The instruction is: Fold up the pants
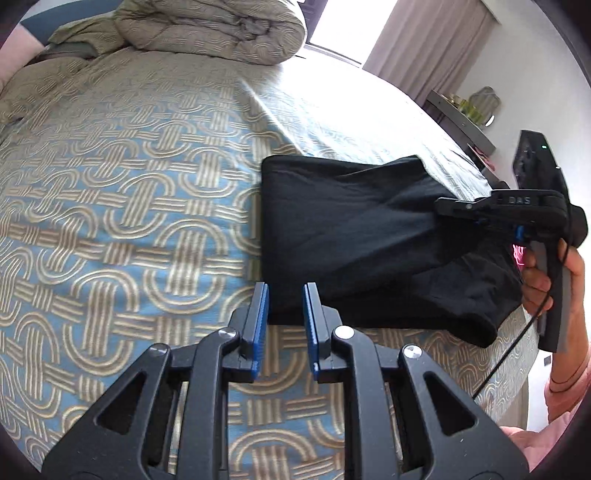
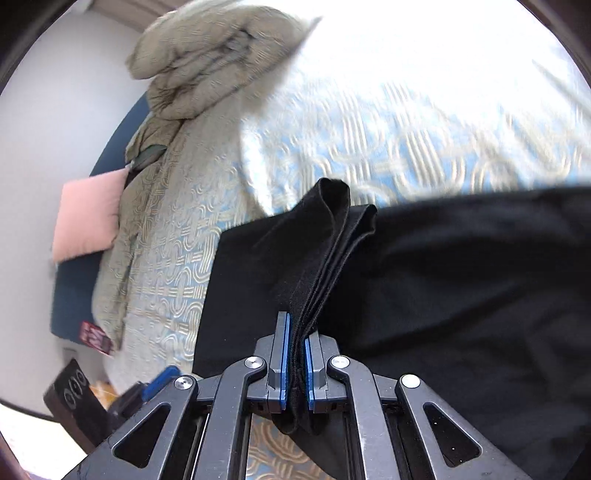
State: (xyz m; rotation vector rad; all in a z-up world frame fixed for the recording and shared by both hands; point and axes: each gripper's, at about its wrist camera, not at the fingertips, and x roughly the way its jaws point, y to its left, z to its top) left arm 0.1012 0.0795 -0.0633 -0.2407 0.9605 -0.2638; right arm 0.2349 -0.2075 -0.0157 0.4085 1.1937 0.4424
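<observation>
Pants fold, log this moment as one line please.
stage: mid-fold | pants: black, on bed | right gripper: shut on pants edge, lifting it | left gripper: jaws apart, empty, beside pants

Matt black cloth pants, woven patterned bedspread, puffy quilted duvet

The bed wears a blue-and-tan interlocking-loop cover. Black pants lie on it toward three o'clock; a rolled beige quilt sits at twelve, a pink pillow beside it.
</observation>
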